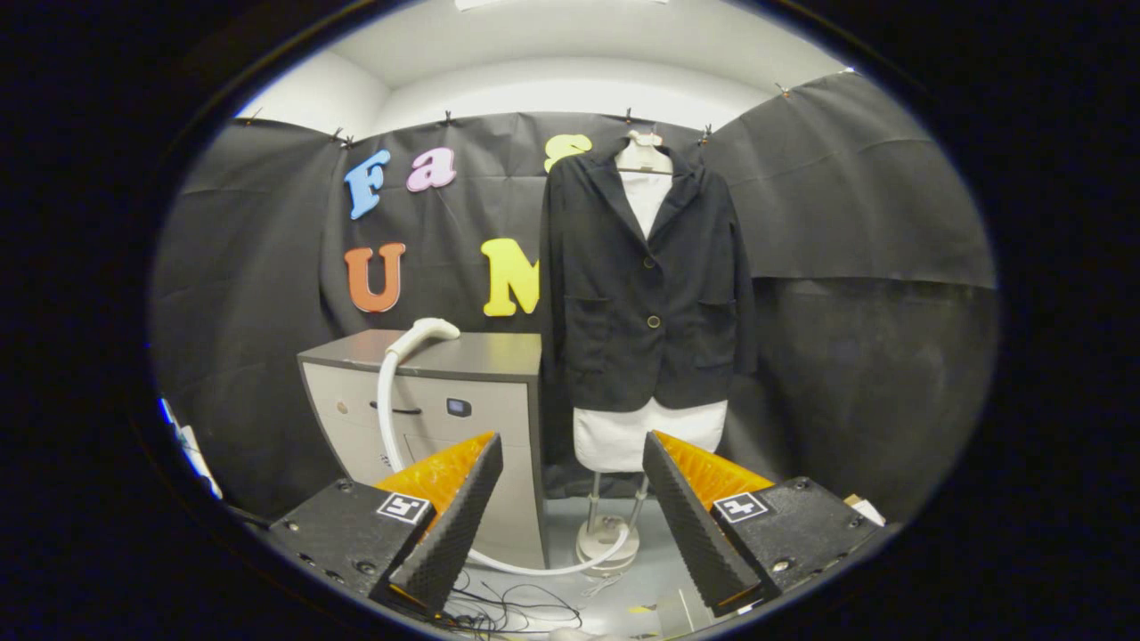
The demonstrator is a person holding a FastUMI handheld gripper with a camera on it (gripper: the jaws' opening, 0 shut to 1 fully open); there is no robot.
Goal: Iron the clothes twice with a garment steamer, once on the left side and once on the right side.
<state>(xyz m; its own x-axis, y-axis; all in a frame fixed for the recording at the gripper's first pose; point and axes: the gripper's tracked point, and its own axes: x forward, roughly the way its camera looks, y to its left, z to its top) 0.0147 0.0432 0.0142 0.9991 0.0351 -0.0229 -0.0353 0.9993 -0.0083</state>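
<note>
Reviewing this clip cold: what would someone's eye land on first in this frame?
First the black jacket, hung over a white garment on a stand, beyond the fingers. Next the white steamer head, lying on top of the grey cabinet beside the jacket, with its hose dropping down the cabinet's front and curling across the floor to the stand's base. The gripper is open and holds nothing.

Pretty even overhead light, bright up on the pale ceiling (570, 80). Heavy fisheye bend at the edges. Sharp focus, no real glare.
</note>
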